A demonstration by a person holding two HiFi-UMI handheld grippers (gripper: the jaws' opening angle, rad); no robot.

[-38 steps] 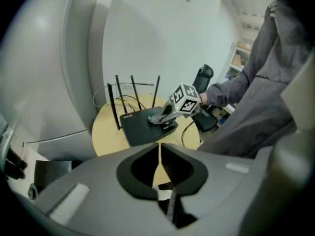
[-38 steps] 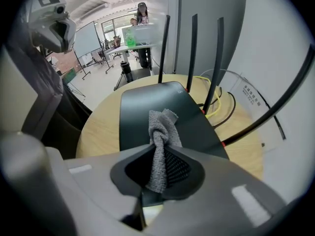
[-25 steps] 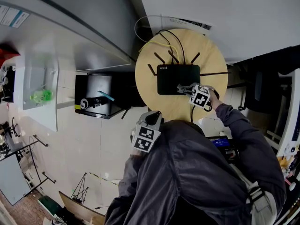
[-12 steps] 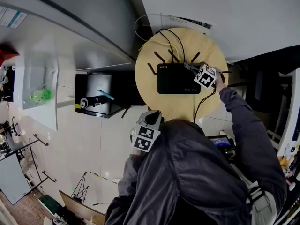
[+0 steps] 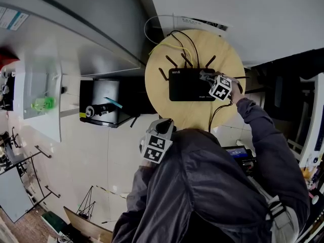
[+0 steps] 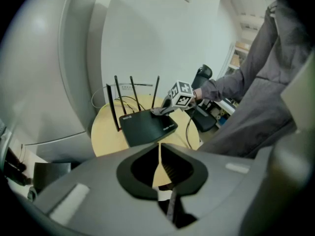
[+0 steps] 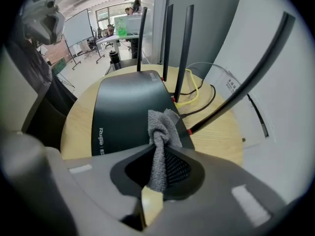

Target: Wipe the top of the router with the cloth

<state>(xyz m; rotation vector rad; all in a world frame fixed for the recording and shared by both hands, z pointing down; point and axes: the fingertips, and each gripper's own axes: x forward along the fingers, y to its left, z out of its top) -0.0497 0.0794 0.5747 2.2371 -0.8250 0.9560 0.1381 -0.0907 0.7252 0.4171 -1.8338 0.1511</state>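
A black router [image 5: 187, 85] with several upright antennas lies on a round wooden table [image 5: 195, 113]. My right gripper [image 5: 208, 79] is over the router's right end, shut on a grey cloth [image 5: 204, 76]. In the right gripper view the cloth [image 7: 161, 129] bunches out of the gripper [image 7: 158, 154] and rests on the router's top [image 7: 123, 107] near its right rear corner. My left gripper [image 5: 165, 127] is held low by the person's body, off the table, shut with nothing in it. In the left gripper view the gripper [image 6: 160, 155] looks at the router [image 6: 146, 127] from a distance.
Yellow and black cables [image 5: 178, 43] loop behind the router. A black cord [image 5: 215, 114] hangs off the table's near right edge. A black box [image 5: 104, 109] stands on the floor left of the table. A wall is close behind the table.
My right gripper carried the cloth from the router's near right corner away from the person along its right end, then came slightly back. The left gripper stayed put.
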